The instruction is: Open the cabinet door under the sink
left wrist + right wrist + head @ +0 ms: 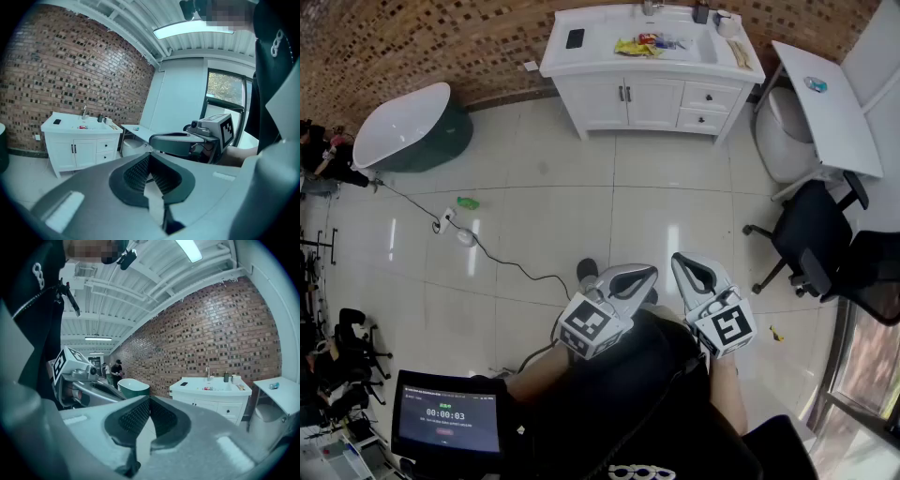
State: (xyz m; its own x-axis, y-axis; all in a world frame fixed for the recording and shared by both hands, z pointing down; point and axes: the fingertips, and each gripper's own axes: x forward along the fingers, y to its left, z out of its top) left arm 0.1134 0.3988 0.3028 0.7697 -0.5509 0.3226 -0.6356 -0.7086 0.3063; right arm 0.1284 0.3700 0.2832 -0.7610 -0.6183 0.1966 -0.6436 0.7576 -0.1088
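The white sink cabinet (652, 66) stands far ahead against the brick wall, with its two doors (628, 101) closed under the basin and two drawers to their right. It also shows small in the left gripper view, cabinet (79, 145), and in the right gripper view, cabinet (213, 401). My left gripper (650, 273) and right gripper (678, 259) are held close to the body, side by side, several floor tiles short of the cabinet. In both gripper views the jaws meet at the tips, left gripper (150, 157) and right gripper (149, 399), with nothing between them.
A green and white bathtub (403, 127) stands at the left. A toilet (783, 131), a white table (825, 103) and a black office chair (811, 239) are at the right. A cable (502, 262) with a white plug block (455, 225) lies on the tiles. A timer screen (445, 417) is near left.
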